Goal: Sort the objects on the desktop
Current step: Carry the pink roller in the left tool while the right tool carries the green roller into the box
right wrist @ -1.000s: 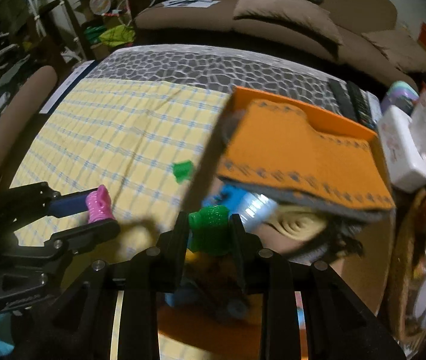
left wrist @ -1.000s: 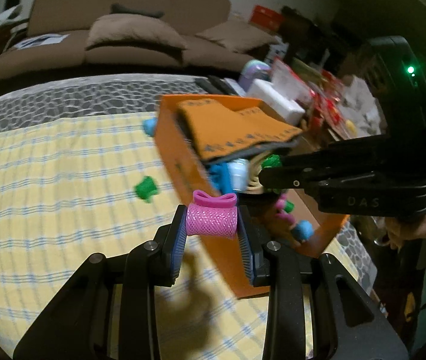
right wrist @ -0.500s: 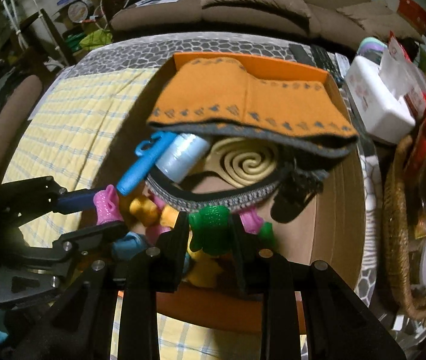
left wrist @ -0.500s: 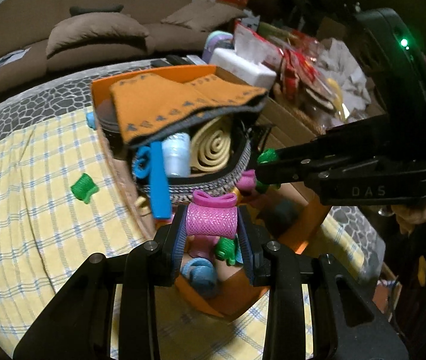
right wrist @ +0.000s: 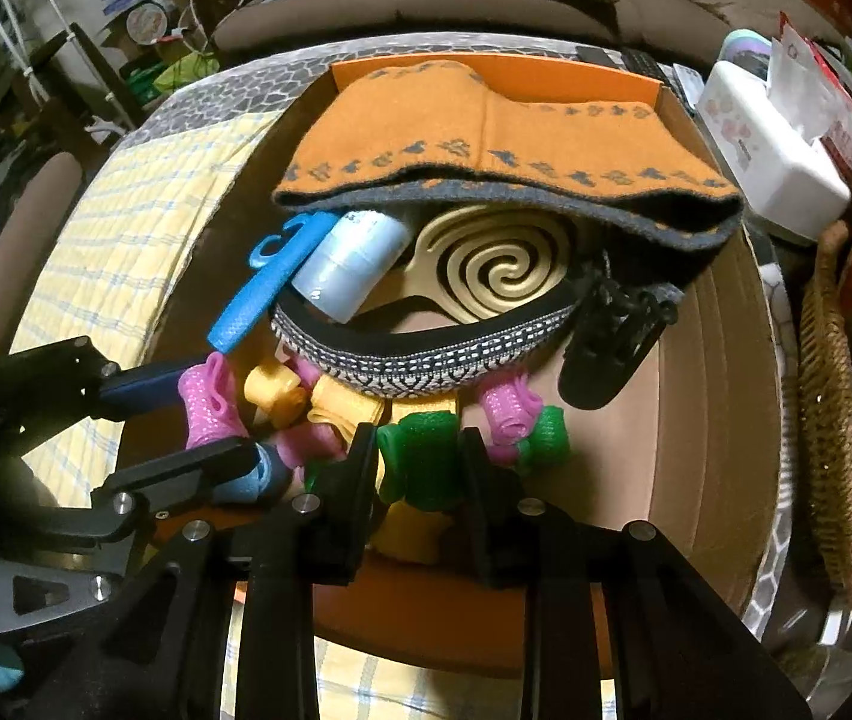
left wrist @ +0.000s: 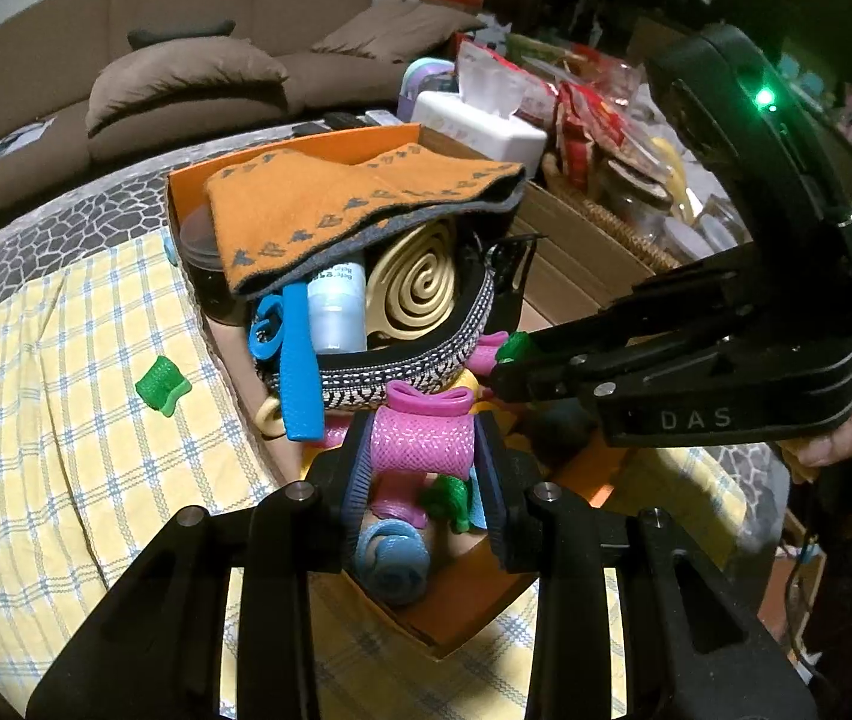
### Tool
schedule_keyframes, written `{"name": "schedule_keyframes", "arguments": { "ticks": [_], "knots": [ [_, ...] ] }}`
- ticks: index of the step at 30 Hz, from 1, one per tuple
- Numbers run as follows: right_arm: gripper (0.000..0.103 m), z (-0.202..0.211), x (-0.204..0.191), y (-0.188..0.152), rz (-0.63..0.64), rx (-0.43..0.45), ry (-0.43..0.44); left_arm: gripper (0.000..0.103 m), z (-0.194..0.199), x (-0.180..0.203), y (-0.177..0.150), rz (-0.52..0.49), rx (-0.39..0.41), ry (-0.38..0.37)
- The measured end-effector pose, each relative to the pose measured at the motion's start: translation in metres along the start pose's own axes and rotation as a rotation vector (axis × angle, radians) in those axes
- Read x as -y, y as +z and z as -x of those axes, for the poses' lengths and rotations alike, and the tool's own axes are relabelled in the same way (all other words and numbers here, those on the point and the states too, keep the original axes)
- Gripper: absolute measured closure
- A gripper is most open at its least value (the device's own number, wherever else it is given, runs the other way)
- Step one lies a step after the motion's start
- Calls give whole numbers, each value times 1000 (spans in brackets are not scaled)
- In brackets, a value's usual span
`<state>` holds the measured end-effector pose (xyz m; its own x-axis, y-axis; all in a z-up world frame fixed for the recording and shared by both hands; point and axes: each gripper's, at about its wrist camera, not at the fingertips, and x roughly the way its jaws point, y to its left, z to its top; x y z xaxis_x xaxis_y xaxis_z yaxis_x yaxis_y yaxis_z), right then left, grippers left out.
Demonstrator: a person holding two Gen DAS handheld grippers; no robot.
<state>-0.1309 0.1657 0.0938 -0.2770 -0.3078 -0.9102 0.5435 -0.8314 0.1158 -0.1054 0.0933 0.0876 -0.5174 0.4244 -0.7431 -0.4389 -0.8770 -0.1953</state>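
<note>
Pink mesh roller (left wrist: pixel 423 443) crosswise in left claw (left wrist: pixel 423 450), green roller (right wrist: pixel 420 459) (also crosswise) gripped by right claw (right wrist: pixel 420 468), above orange box (left wrist: pixel 462 618)

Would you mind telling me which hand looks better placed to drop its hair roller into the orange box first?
Right, probably. The right gripper holds its green roller well inside the orange box, above the loose rollers. The left gripper holds its pink roller nearer the box's near corner.

Both wrist views close, steeply downward; share orange box (left wrist: pixel 282 144) (right wrist: pixel 576 69).
</note>
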Motion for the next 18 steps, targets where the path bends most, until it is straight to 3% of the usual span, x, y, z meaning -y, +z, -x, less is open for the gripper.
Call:
{"name": "schedule_keyframes", "arguments": {
  "ticks": [7,9,13,16,18],
  "knots": [
    [72,1,0,1,-13,14,-4,57,4,-3,1,14,15,5],
    [64,2,2,2,-26,23,-2,55,8,-4,1,19,23,6],
    [61,6,2,3,-34,32,-6,54,18,-13,5,49,47,10],
    [57,9,2,4,-34,40,-10,44,29,-26,8,81,77,16],
    [47,13,0,5,-27,50,-17,37,34,-37,9,105,94,22]
  ]
}}
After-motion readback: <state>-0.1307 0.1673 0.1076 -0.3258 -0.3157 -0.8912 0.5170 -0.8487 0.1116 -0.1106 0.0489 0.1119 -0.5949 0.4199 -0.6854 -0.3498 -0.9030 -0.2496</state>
